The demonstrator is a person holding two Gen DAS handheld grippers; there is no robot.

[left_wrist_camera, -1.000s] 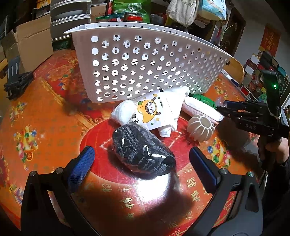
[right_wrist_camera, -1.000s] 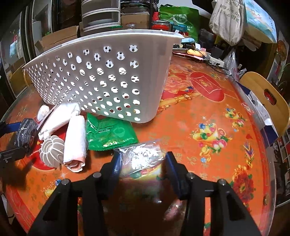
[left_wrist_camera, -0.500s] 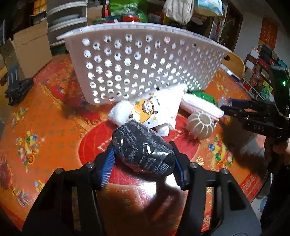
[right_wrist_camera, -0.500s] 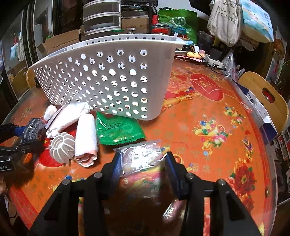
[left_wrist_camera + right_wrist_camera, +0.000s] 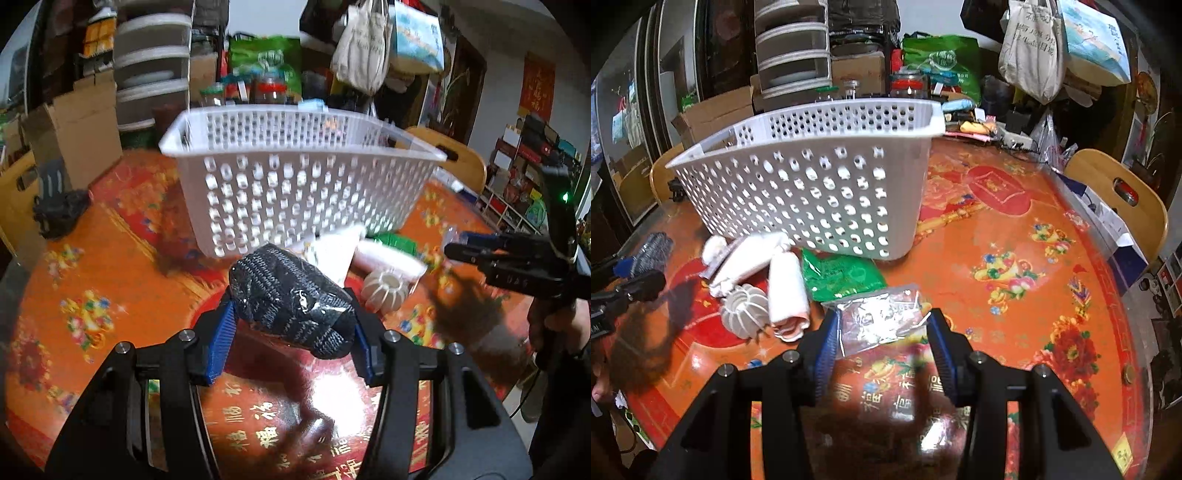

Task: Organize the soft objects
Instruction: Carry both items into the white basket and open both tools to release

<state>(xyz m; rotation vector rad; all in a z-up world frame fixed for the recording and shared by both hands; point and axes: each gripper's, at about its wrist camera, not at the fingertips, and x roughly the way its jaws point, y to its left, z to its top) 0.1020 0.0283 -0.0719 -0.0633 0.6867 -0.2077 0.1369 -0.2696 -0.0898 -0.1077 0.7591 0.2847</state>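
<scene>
My left gripper (image 5: pixel 291 332) is shut on a black knit bundle in clear wrap (image 5: pixel 288 299) and holds it above the table, in front of the white perforated basket (image 5: pixel 295 192). My right gripper (image 5: pixel 882 332) is shut on a clear crinkly packet (image 5: pixel 879 325), also lifted, before the basket (image 5: pixel 820 195). On the table lie a white ribbed ball (image 5: pixel 744 312), a rolled white towel (image 5: pixel 786 291), a white packet (image 5: pixel 746 258) and a green packet (image 5: pixel 842 275). The right gripper shows in the left wrist view (image 5: pixel 465 249).
The round table has a red and orange patterned cloth (image 5: pixel 1015 266). Wooden chairs (image 5: pixel 1123 195) stand at its edge. Boxes, drawers, jars and bags crowd the back (image 5: pixel 923 70). A black item (image 5: pixel 55 210) lies at the table's left.
My left gripper closed on the black bundle and lifted it off the table. My right gripper rose with the clear packet. Both views now sit higher, toward the basket rim.
</scene>
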